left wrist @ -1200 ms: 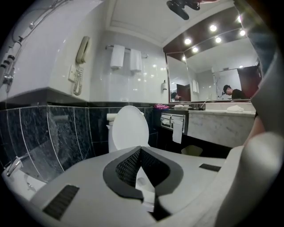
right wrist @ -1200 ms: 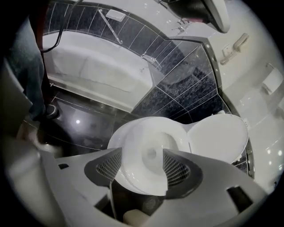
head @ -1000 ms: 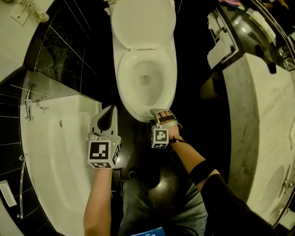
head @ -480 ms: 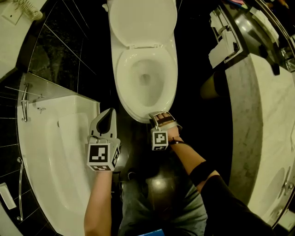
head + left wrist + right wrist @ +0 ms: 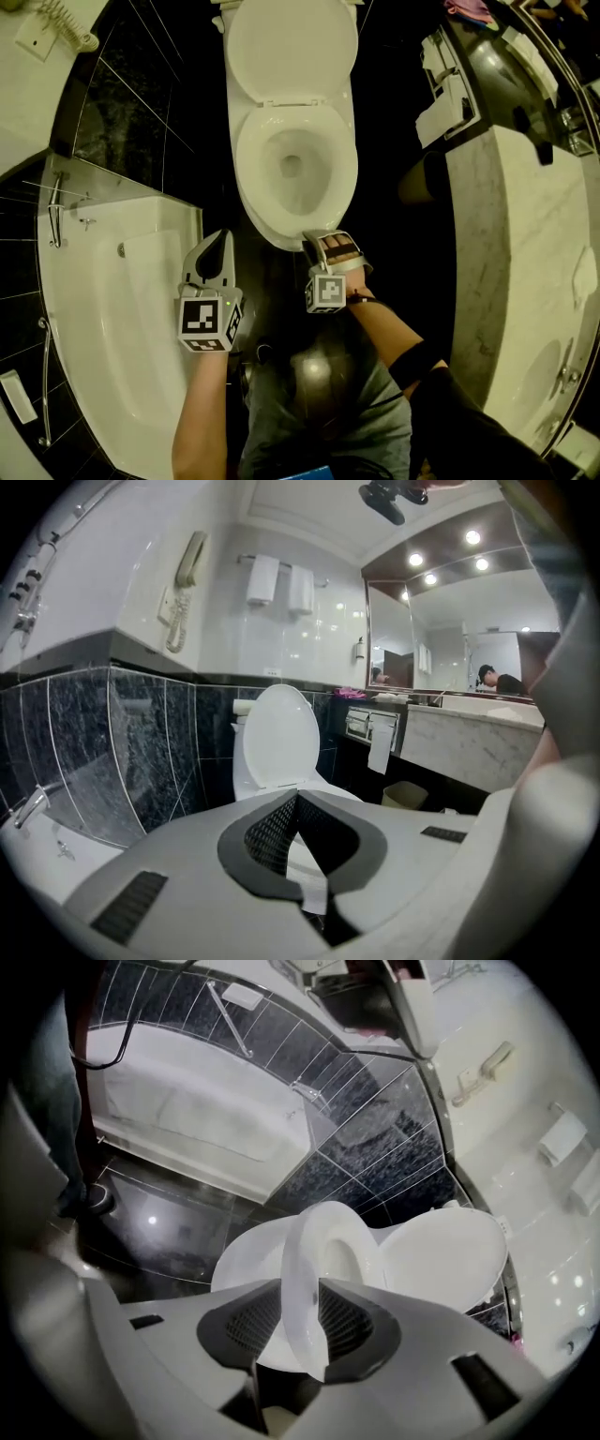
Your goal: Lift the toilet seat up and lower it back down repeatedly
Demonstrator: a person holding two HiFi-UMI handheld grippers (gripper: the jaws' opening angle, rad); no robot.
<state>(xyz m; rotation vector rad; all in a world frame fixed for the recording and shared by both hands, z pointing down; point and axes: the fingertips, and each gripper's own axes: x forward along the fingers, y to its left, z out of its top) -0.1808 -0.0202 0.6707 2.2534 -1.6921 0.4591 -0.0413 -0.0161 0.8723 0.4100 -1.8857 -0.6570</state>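
The white toilet has its lid (image 5: 291, 47) standing up against the tank. My right gripper (image 5: 319, 240) is at the bowl's front edge. Its jaws have just been closing, and the front of the seat ring (image 5: 302, 1269) is pinched between the pads. In the right gripper view the seat stands tilted up off the bowl (image 5: 242, 1258), with the lid (image 5: 441, 1251) behind it. My left gripper (image 5: 223, 238) hovers left of the bowl's front, apart from it. It is shut with nothing in it, and its pads meet at the tips (image 5: 295, 797).
A white bathtub (image 5: 103, 309) lies along the left and a marble counter (image 5: 525, 234) along the right. A waste bin (image 5: 422, 183) and a paper holder (image 5: 445, 89) stand right of the toilet. The dark glossy floor lies beneath, with the person's legs below the grippers.
The right gripper has stayed at the toilet's front edge and come up slightly with the seat's front. The left gripper has hardly moved.
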